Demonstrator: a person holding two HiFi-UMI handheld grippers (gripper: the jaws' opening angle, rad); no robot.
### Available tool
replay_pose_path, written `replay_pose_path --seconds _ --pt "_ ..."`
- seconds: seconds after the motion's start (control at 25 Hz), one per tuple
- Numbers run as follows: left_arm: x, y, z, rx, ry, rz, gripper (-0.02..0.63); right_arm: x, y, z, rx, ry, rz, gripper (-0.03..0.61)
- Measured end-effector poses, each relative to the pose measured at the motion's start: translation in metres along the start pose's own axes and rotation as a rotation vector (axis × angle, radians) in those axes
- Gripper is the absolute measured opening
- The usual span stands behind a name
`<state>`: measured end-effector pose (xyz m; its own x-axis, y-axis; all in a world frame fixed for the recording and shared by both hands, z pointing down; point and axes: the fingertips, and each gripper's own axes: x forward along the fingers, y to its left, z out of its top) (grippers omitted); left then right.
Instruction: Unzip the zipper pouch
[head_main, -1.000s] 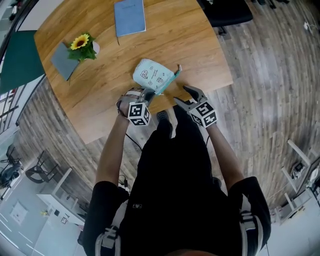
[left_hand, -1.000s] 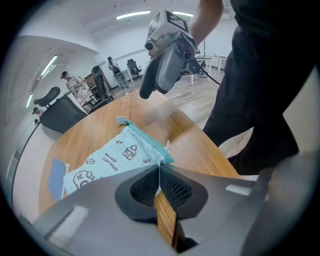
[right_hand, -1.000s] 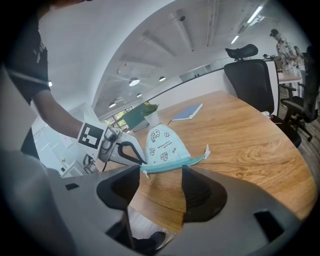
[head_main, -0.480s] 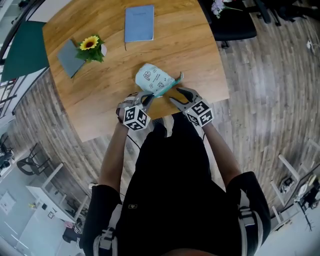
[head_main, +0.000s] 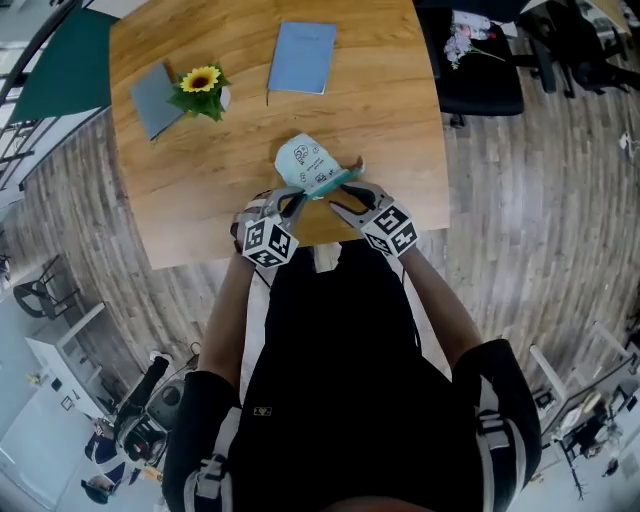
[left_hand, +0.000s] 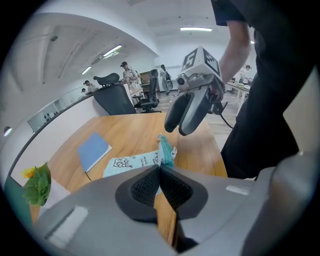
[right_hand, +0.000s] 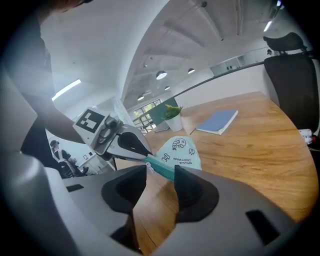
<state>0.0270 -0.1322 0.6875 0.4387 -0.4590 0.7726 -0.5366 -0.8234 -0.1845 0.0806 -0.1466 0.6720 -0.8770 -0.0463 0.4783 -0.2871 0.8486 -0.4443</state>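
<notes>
On pouch (head_main: 309, 164) corner, left gripper (head_main: 297, 201) nose-down

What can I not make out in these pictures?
- Where the left tool bites the zipper pouch: left gripper view, behind its shut jaws.
- Pouch print: every view, too small to read.
- Table: head view, far edge cut off by the picture's top.

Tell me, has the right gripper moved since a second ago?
Yes: the right gripper has moved in from the table edge toward the zipper pouch. Its jaws have just been closing, with the pouch's teal zipper edge between them.
</notes>
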Motion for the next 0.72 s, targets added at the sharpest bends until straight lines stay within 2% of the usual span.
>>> replay_pose_path --seconds 0.28,0.44,0.72 --pt "-0.015 0.025 0.024 -0.061 -0.05 0.111 0.005 0.005 0.007 0.009 -0.065 0.037 0.084 0.141" --pt "-0.033 0.035 0.032 -0.08 -0.074 0.161 0.005 0.005 0.014 0.018 -0.073 0.023 0.084 0.129" --pt "-0.065 0.049 0.028 -0.05 -0.122 0.211 0.005 0.02 0.035 0.035 -0.098 -0.009 0.057 0.123"
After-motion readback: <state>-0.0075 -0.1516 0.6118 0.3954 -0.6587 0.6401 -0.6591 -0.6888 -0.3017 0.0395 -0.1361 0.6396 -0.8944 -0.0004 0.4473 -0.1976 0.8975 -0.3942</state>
